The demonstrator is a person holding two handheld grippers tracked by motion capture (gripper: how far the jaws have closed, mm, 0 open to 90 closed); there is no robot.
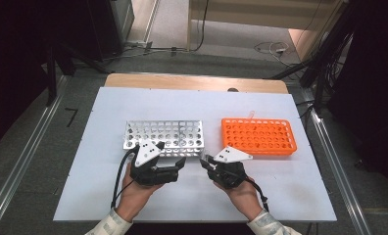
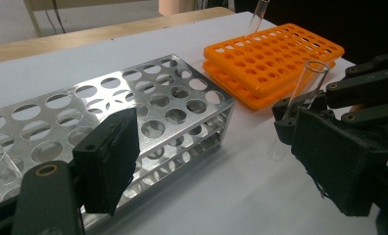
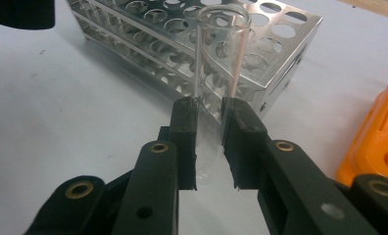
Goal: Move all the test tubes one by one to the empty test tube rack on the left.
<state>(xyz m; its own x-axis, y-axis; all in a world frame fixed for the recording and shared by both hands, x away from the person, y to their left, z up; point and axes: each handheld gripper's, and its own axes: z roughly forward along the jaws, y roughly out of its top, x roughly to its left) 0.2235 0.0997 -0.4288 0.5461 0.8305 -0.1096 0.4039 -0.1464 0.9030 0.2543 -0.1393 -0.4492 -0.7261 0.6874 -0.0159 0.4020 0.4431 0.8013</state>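
- High view: a white table [image 1: 84, 196] carries a metal rack [image 1: 163, 135] of round holes, lying just beyond the left gripper [image 1: 178, 166] — and an orange rack [image 1: 258, 136] just beyond the right gripper [image 1: 205, 163].
- Left gripper view: the metal rack [image 2: 133, 112] lies ahead of the fingers, its near edge behind the left-hand pad. The pads stand wide apart with nothing between them. The orange rack [image 2: 275, 58] lies farther off, with one clear tube standing in its far edge.
- Right gripper view: the right gripper [image 3: 210, 117] is clamped on a clear glass test tube [image 3: 220, 54] — the pads press its lower part, and its open mouth rises upright above the fingertips, in front of the metal rack.
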